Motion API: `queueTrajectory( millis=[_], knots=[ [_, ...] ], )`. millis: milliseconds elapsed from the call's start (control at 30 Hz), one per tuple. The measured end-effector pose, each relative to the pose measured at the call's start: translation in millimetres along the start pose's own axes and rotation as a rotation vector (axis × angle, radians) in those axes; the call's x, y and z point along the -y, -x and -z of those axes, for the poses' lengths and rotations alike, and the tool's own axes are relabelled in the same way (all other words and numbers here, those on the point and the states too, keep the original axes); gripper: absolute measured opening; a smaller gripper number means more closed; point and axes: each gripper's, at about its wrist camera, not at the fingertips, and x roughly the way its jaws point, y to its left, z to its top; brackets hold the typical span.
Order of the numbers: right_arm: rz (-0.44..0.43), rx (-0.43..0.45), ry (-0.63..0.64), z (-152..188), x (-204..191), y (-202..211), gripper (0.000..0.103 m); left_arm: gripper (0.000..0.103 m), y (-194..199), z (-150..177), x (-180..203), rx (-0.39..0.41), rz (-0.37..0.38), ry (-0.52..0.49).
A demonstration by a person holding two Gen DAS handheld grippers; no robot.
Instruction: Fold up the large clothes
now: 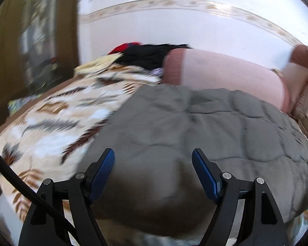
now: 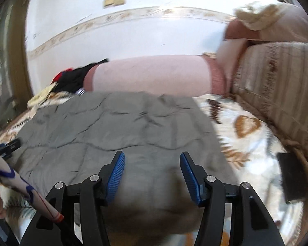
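Looking along the left gripper (image 1: 153,160), we see its blue pads (image 1: 104,170) standing wide apart, with a bulge of the grey quilted garment (image 1: 195,127) rising between them; whether the pads press on it we cannot tell. That garment lies spread on the leaf-patterned blanket (image 1: 51,119), and beyond it sits a pink bolster (image 1: 225,73), with a dark heap of clothes (image 1: 145,55) at the bolster's left end. Turning to the right wrist view, we find the right gripper (image 2: 152,162) with its jaws moderately apart over the same garment (image 2: 113,123), a fold swelling up between the pads (image 2: 192,179); contact is unclear. The bolster (image 2: 149,73) lies just past the garment's far edge, and a striped cushion (image 2: 277,82) stands right of it.
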Motion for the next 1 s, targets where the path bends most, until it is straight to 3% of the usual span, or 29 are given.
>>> queueTrajectory(
  millis=[100,333,467,567,667,767,1000],
  knots=[
    [0.06,-0.021,-0.028,3,18,8,0.061,0.077,-13,8,-15,-0.1,-0.016,0.042],
    [0.074,-0.219,-0.072,24,33,-27,0.062,0.078,-35,17,-7,-0.166,-0.039,0.006],
    [0.081,-0.196,-0.047,26,32,-25,0.063,0.078,-27,18,-7,-0.127,-0.063,-0.008],
    [0.07,-0.108,-0.031,24,25,-1,0.063,0.078,-6,20,-7,-0.073,-0.07,-0.01],
    [0.031,-0.044,0.042,24,5,16,0.063,0.078,11,29,-5,-0.069,-0.035,-0.008],
    [-0.055,-0.074,0.059,32,-8,20,0.063,0.078,17,35,3,-0.073,-0.023,-0.042],
    [-0.064,-0.177,0.076,42,-10,-3,0.067,0.079,-4,48,17,-0.084,-0.041,-0.087]
  ],
)
